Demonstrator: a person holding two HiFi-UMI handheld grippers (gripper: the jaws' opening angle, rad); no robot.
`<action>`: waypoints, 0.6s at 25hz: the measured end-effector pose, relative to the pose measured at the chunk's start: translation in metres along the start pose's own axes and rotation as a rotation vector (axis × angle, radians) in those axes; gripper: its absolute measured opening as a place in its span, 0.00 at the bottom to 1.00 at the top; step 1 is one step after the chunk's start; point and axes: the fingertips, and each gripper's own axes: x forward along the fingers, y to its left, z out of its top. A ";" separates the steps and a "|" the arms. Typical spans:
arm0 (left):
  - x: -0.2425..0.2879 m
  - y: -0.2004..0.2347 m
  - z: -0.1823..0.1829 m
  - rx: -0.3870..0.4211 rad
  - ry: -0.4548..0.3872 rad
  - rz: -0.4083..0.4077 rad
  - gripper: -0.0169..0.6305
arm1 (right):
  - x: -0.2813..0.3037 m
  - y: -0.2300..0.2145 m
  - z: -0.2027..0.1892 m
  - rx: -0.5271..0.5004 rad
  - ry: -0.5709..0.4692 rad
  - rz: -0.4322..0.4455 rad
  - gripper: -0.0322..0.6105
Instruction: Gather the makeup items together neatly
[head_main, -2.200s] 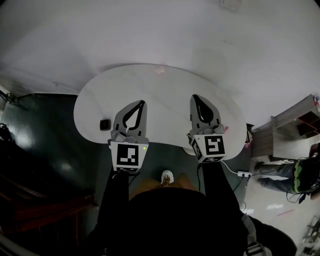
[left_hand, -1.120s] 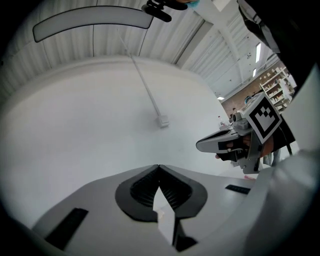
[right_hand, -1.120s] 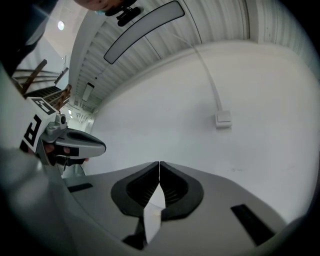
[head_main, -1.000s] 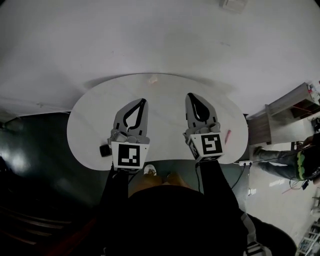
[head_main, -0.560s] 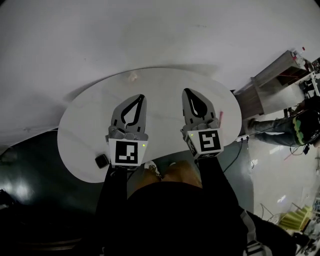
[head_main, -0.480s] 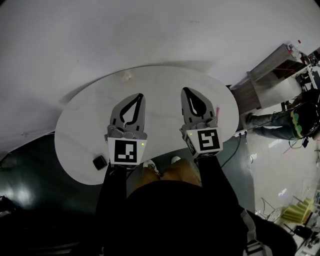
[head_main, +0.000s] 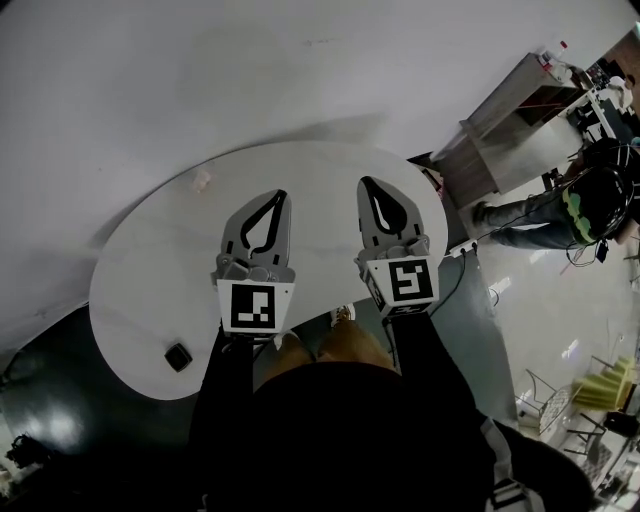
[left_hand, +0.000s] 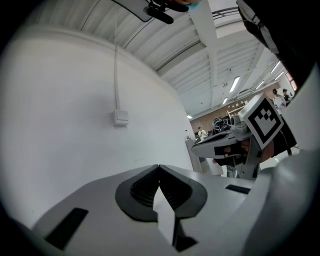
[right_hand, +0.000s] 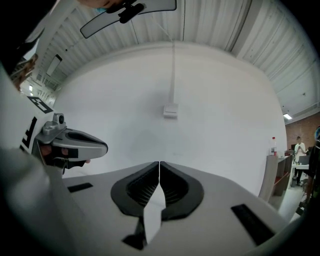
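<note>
I am seeing a black-and-white square marker on each gripper's cube, with no words on either. A small black square case (head_main: 178, 356) is lying near the near-left edge of the white oval table (head_main: 320, 170). A pale pink item (head_main: 203, 179), too small to identify, is sitting at the far-left rim. I am holding the left gripper (head_main: 281, 197) and the right gripper (head_main: 366, 184) side by side above the table, pointing toward the wall. Both are clenched shut on nothing, well apart from either item.

Tiny pale item (head_main: 203, 179), kind unclear.
</note>
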 end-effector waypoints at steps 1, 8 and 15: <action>0.007 -0.003 0.001 0.001 0.000 -0.001 0.05 | 0.001 -0.009 -0.004 0.002 0.011 -0.009 0.09; 0.037 -0.015 -0.012 -0.019 0.029 0.015 0.05 | -0.003 -0.065 -0.085 -0.015 0.177 -0.076 0.10; 0.057 -0.026 -0.025 -0.045 0.060 0.018 0.05 | -0.013 -0.092 -0.177 0.034 0.361 -0.103 0.24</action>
